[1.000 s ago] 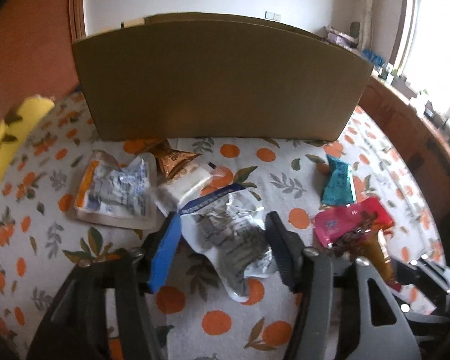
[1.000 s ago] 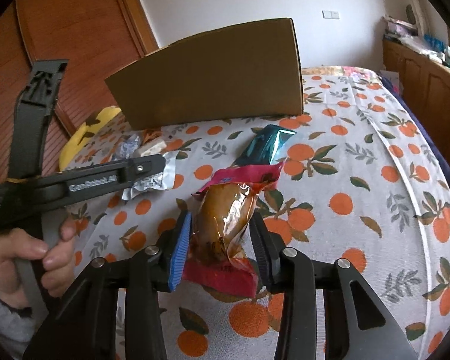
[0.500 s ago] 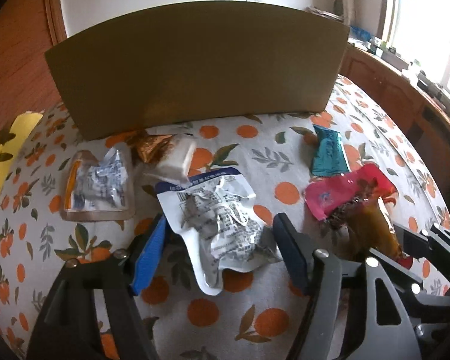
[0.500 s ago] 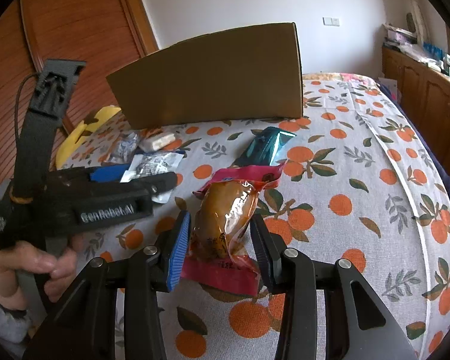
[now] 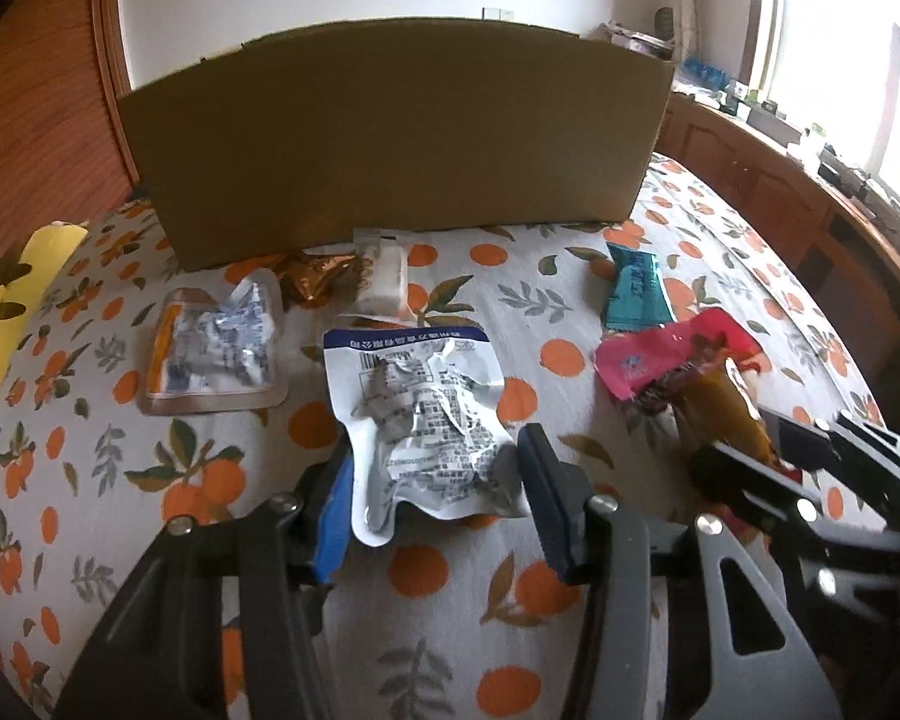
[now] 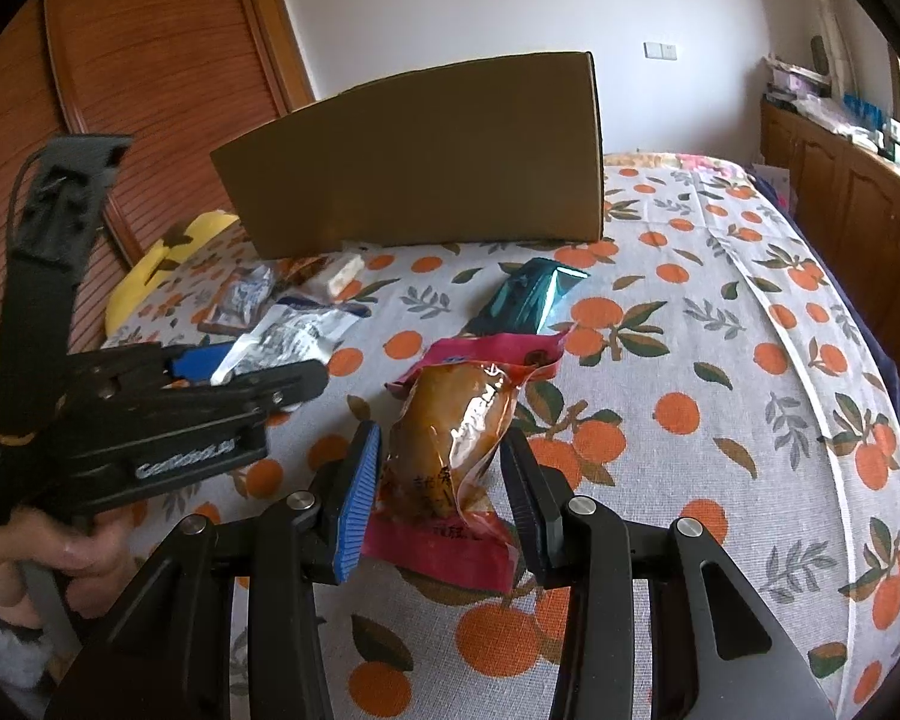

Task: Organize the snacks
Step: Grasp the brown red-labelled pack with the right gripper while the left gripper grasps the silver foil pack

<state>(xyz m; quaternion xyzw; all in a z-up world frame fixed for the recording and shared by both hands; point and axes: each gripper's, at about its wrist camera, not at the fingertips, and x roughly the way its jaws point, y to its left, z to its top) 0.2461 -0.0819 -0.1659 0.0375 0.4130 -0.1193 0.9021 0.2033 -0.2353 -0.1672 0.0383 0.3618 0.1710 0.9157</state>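
Note:
On the orange-print sheet (image 5: 510, 612), a crinkled white pouch (image 5: 426, 420) lies between the fingers of my left gripper (image 5: 438, 498). Its jaws are closing and the pads touch both side edges of the pouch. From the right wrist view, the left gripper (image 6: 240, 372) holds the pouch's (image 6: 288, 330) near end. My right gripper (image 6: 441, 486) is shut on a brown snack pack (image 6: 450, 426) with red seals, which rests on the sheet (image 6: 690, 480). That gripper (image 5: 762, 444) shows at the right in the left wrist view. A tall cardboard box (image 5: 390, 144) stands behind the snacks.
A pink pack (image 5: 666, 354) and a teal pack (image 5: 636, 291) lie right of the pouch. To the left are a clear pouch with an orange edge (image 5: 216, 348), a gold wrapper (image 5: 318, 276) and a white bar (image 5: 384, 282). A yellow pillow (image 5: 12, 312) marks the left edge, wooden cabinets (image 5: 810, 204) the right.
The left jaws have narrowed onto the white pouch, and that gripper has shifted slightly. The right gripper has stayed still on the brown pack.

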